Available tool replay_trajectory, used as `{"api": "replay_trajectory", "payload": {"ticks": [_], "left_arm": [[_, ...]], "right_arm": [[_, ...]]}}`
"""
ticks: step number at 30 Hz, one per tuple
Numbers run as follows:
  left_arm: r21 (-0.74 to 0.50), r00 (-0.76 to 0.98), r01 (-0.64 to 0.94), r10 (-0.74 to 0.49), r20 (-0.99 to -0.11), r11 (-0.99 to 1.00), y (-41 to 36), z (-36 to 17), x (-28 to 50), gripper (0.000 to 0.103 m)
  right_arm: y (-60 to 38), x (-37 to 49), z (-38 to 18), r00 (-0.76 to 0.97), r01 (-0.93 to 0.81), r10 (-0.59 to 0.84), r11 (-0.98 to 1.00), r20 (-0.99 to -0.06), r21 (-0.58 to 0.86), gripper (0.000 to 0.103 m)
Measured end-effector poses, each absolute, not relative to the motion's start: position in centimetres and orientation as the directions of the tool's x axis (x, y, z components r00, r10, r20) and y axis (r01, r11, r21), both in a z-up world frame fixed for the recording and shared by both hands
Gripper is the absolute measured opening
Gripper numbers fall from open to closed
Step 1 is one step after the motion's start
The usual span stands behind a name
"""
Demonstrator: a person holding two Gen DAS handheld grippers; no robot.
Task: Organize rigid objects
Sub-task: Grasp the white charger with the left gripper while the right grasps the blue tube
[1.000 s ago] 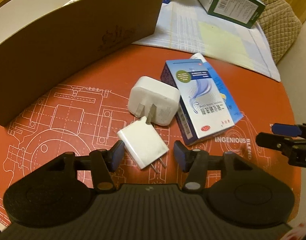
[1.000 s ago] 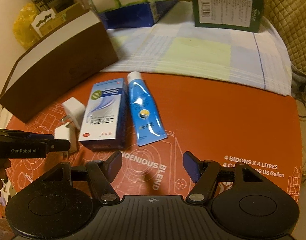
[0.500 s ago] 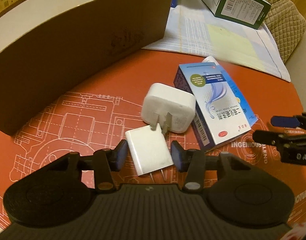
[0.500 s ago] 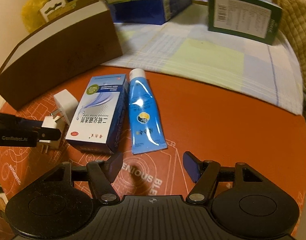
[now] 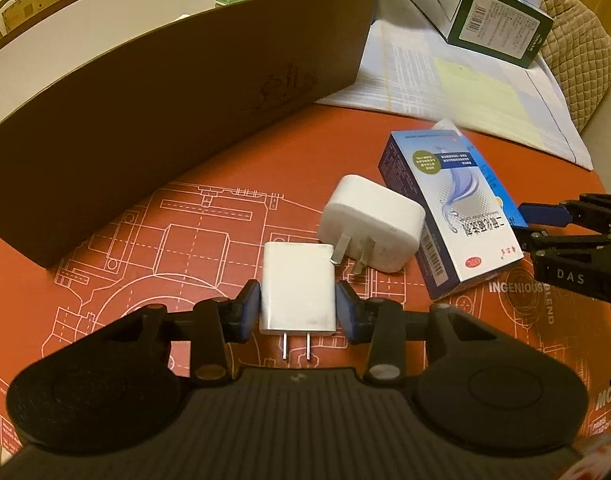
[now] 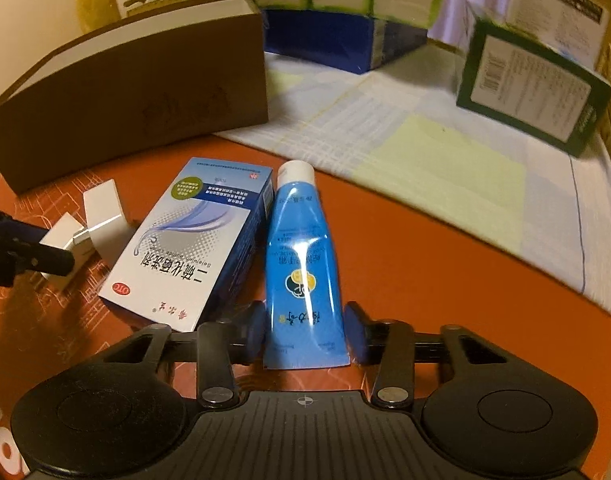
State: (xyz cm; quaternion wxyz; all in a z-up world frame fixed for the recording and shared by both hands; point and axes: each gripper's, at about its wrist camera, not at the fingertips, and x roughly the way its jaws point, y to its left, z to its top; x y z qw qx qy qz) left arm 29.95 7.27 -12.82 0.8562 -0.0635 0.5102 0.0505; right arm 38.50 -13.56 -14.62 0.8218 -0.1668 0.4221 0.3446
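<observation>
My left gripper (image 5: 298, 307) pinches the flat white charger (image 5: 297, 291) on the orange mat (image 5: 209, 216), its far corner hiding the bigger charger's (image 5: 371, 227) prongs. My right gripper (image 6: 304, 332) closes around the blue tube's (image 6: 303, 268) crimped end beside the medicine box (image 6: 193, 240); contact is unclear.

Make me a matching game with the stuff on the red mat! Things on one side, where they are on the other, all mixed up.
Things:
1. flat charger
2. blue tube
3. medicine box
4. brown box

Places:
A. between the right gripper's fingers
B. lying between the chunky charger and the tube
C. at the back of the mat, open on top
D. between the left gripper's fingers, prongs toward the camera

Pairs: 1-D, 2-A, 3-B, 4-C
</observation>
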Motion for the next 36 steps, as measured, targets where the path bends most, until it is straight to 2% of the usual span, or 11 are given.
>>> {"api": "replay_trajectory", "payload": {"ticks": [21, 25, 36], "left_arm": [[-0.037, 0.47, -0.118, 0.023, -0.883, 0.992, 6.6, -12.9, 29.3, 0.036], [-0.012, 0.458, -0.107, 0.038, -0.888, 0.994, 6.3, -13.3, 29.8, 0.036], [0.015, 0.452, -0.108, 0.062, -0.89, 0.994, 5.9, -13.8, 30.0, 0.036]], "right_arm": [[-23.1, 34.1, -13.6, 0.367, -0.686, 0.383, 0.727, -0.848, 0.031, 0.039], [-22.7, 34.4, -13.6, 0.382, -0.677, 0.373, 0.735, -0.846, 0.019, 0.044], [-18.9, 36.4, -14.4, 0.417, -0.684, 0.394, 0.73, -0.819, 0.003, 0.043]]}}
